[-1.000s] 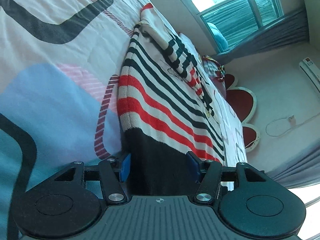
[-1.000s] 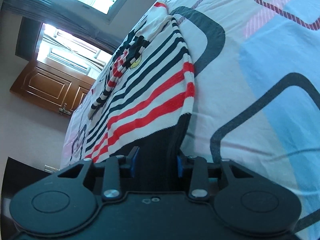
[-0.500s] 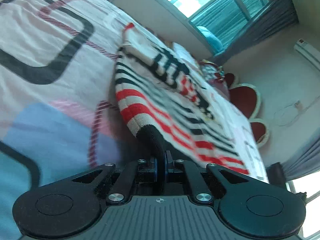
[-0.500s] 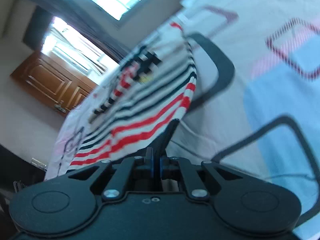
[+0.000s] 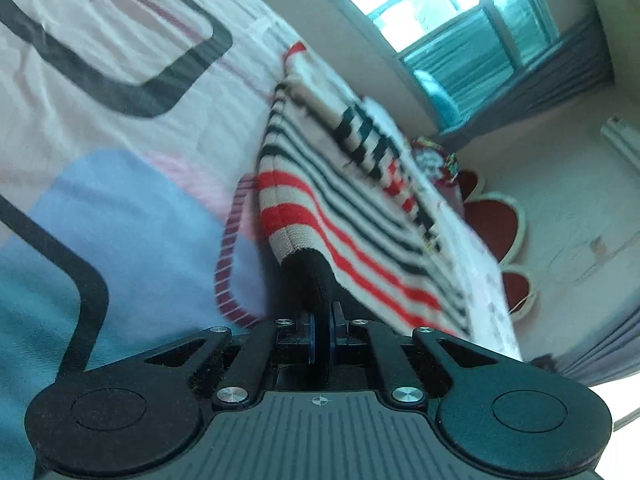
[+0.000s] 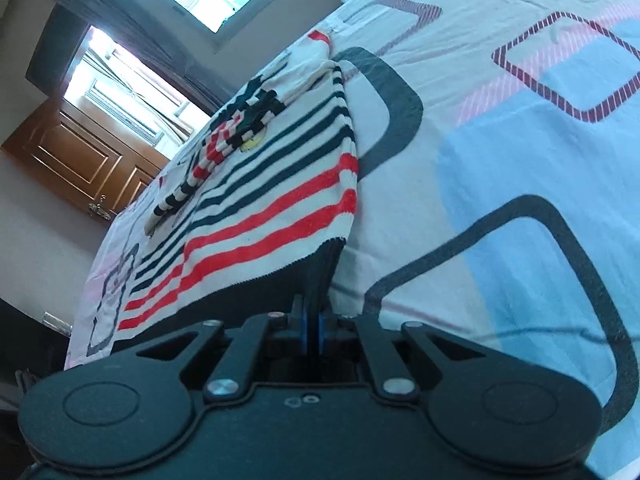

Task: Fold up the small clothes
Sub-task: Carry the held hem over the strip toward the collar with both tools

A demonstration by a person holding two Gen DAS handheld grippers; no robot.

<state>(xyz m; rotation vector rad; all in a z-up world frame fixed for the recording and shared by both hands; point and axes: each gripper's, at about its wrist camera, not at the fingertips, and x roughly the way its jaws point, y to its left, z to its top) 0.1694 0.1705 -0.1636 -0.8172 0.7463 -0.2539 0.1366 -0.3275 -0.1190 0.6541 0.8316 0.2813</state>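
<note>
A small knit sweater (image 5: 340, 200) with cream, red and dark stripes and a black hem lies on the bed; it also shows in the right wrist view (image 6: 260, 200). Its sleeves are folded across the chest. My left gripper (image 5: 323, 320) is shut on the black hem at the sweater's left bottom corner and lifts it off the sheet. My right gripper (image 6: 313, 322) is shut on the black hem at the right bottom corner, also raised. The hem hangs taut between the two grips.
The bedsheet (image 5: 120, 160) has pink, blue and dark rounded-square patterns; it also shows in the right wrist view (image 6: 520, 160). A red and white headboard (image 5: 496, 224) and a window (image 5: 460, 20) lie beyond. A wooden door (image 6: 80, 160) stands past the bed's far side.
Both grippers were open around the black hem one second ago, then closed on it. Both now hold the hem raised off the sheet.
</note>
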